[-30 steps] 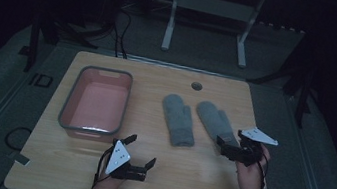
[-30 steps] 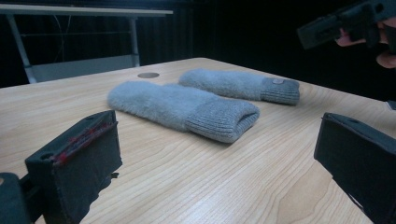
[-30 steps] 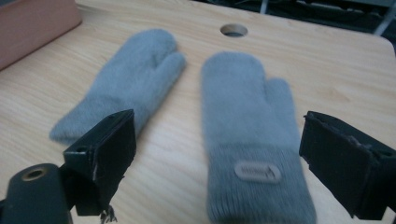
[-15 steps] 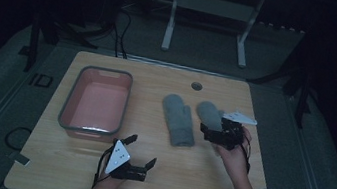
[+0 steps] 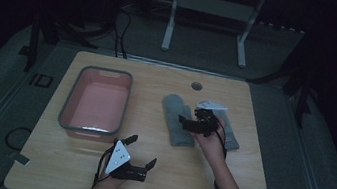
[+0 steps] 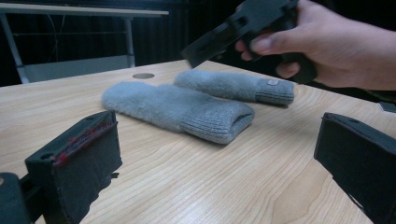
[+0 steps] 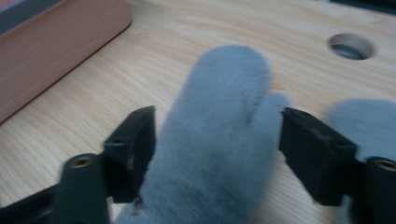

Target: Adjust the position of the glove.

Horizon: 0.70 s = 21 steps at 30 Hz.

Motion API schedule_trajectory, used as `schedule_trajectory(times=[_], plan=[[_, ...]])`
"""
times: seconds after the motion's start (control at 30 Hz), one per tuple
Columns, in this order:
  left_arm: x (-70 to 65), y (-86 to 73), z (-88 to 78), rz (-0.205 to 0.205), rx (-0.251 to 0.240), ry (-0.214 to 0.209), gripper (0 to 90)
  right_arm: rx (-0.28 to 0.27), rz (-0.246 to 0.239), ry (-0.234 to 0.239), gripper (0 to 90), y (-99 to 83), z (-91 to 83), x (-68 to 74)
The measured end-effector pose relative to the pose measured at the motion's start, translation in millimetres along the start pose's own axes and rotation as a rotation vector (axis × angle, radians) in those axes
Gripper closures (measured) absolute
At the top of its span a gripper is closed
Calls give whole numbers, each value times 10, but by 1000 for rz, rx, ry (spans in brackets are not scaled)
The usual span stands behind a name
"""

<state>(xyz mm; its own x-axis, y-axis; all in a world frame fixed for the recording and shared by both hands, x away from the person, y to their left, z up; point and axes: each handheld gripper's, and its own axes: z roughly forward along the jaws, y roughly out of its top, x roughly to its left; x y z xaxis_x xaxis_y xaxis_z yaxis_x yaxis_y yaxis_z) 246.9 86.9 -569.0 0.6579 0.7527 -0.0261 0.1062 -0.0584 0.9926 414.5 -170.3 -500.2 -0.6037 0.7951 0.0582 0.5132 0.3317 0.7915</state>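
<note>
Two grey mittens lie side by side right of the table's middle. My right gripper (image 5: 189, 118) hovers low over the left mitten (image 5: 176, 126), pointing left. In the right gripper view its jaws straddle this mitten (image 7: 224, 84); they have just been closing, the left pad is at the wool's edge, and a gap remains at the right pad, so the right gripper (image 7: 219, 128) is open. The other mitten (image 5: 233, 139) lies partly under my right hand. My left gripper (image 5: 139, 158) rests open near the front edge with nothing in it. In its view (image 6: 217, 158) both mittens (image 6: 177, 107) lie ahead.
A pink tub with a grey rim (image 5: 101, 72) stands at the left of the table, close to the left gripper. A round cable hole (image 5: 196, 85) sits at the table's back. Bare wood lies along the front and right edges.
My right gripper has travelled left from the table's right side, across the right mitten, to over the left mitten. The left gripper has stayed put.
</note>
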Motion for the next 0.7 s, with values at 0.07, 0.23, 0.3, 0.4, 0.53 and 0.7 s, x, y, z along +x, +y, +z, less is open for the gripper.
schedule_trajectory(times=[0.07, 0.23, 0.3, 0.4, 0.53, 0.7], plan=[[2, 0, 0, -2, 1, 1, 6, 8, -4, 1, 316, 27, 86, 31], [-2, 0, 0, 1, -1, -1, 6, 46, -1, -9, 372, 67, 293, 82], [1, 0, 0, 0, 0, -1, 6, 63, 2, -14, 378, 60, 367, 84], [1, -1, -1, -1, -1, -2, 6, 86, 18, -26, 380, 9, 470, 71], [2, -1, -1, -3, -2, -2, 6, 131, 16, -57, 413, -121, 599, 103], [2, -1, -1, -2, -1, -1, 6, 124, -19, -91, 583, -149, 620, 154]])
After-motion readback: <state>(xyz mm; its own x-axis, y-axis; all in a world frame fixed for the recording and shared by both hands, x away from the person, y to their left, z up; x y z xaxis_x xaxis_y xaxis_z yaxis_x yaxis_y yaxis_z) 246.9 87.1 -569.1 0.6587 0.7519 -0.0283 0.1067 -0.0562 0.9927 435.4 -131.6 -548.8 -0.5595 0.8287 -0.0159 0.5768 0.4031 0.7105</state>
